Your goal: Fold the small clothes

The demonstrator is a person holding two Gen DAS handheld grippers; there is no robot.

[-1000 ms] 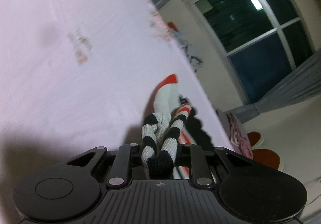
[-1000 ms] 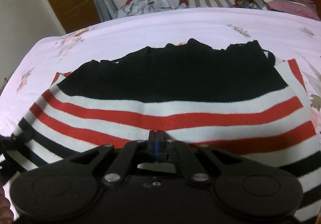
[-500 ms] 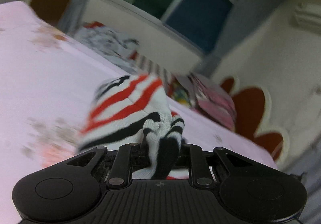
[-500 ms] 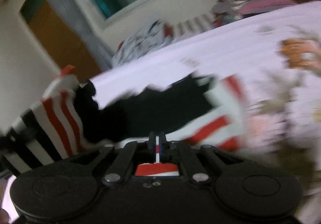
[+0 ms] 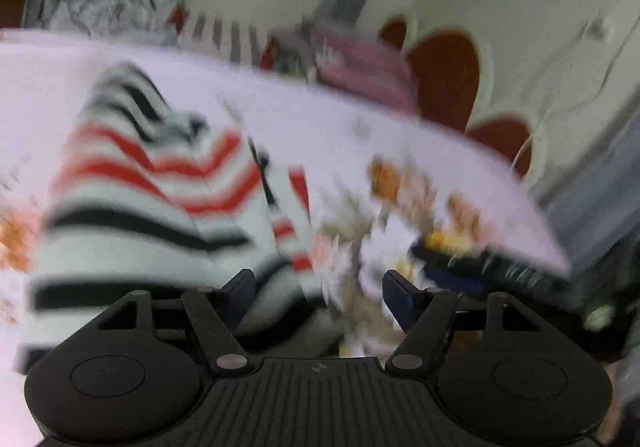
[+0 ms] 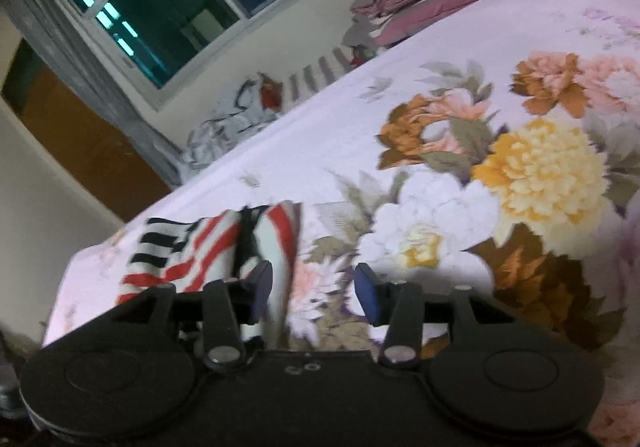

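Observation:
A small knit garment with red, white and black stripes (image 5: 152, 207) lies folded on the pink floral bedsheet (image 5: 360, 135). The left wrist view is blurred. My left gripper (image 5: 318, 291) is open and empty, just off the garment's near right edge. In the right wrist view the same garment (image 6: 224, 247) lies to the left. My right gripper (image 6: 314, 289) is open and empty, its left finger at the garment's near edge.
A stack of folded pink and grey clothes (image 6: 420, 3) sits at the bed's far side. A heap of unfolded clothes (image 6: 236, 119) lies under the window. The other gripper's dark body (image 5: 480, 263) shows at right. A brown headboard (image 5: 444, 75) stands behind.
Both grippers were shut on the striped garment and carried it over. Now both have opened and let it go, and it lies folded on the sheet.

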